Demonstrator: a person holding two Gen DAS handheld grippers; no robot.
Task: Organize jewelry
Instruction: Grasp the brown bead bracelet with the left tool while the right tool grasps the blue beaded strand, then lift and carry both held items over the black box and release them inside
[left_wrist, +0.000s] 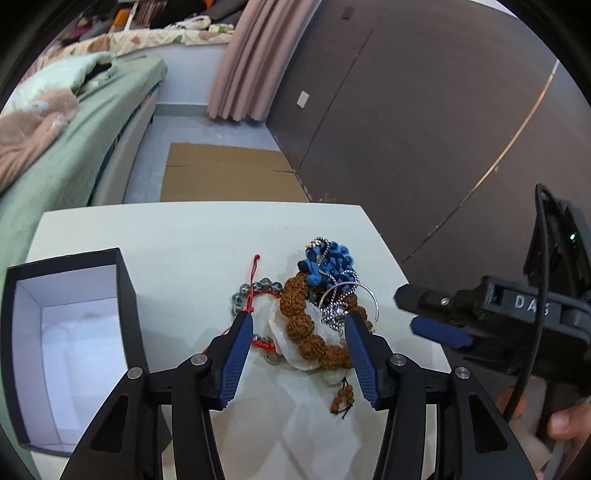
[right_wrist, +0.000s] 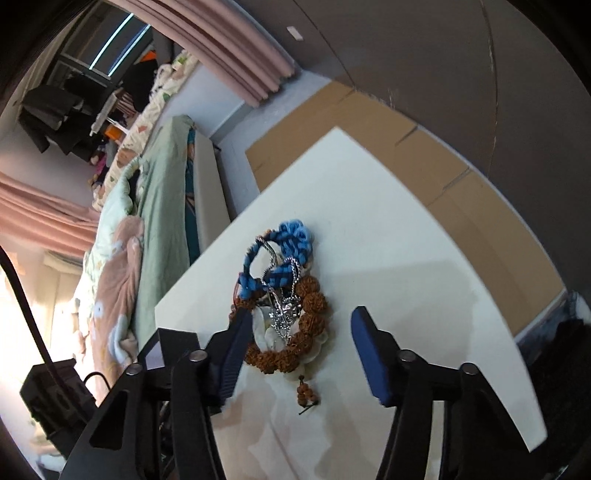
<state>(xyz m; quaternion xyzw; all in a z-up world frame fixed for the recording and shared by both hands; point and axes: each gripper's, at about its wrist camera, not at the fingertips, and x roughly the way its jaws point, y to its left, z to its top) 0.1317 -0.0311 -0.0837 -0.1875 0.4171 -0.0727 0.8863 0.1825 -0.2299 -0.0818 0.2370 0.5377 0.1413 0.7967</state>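
Note:
A tangled heap of jewelry lies on the white table (left_wrist: 184, 229): a brown seed-bead bracelet (left_wrist: 301, 325), a blue braided cord piece (left_wrist: 328, 264), a silver chain (left_wrist: 334, 312), a thin silver bangle (left_wrist: 371, 295) and a red cord bracelet with grey beads (left_wrist: 255, 291). My left gripper (left_wrist: 299, 319) is open, its fingers on either side of the heap's near part. My right gripper (right_wrist: 301, 319) is open, with the brown bracelet (right_wrist: 312, 317) and blue cord piece (right_wrist: 291, 236) between and beyond its fingers. The right gripper also shows in the left wrist view (left_wrist: 439, 328), right of the heap.
An open black box with a white lining (left_wrist: 74, 332) stands at the table's left edge. A bed with green bedding (left_wrist: 74, 147) is beyond on the left. Flat cardboard (left_wrist: 229, 173) lies on the floor behind the table. A dark wall (left_wrist: 424, 110) is at right.

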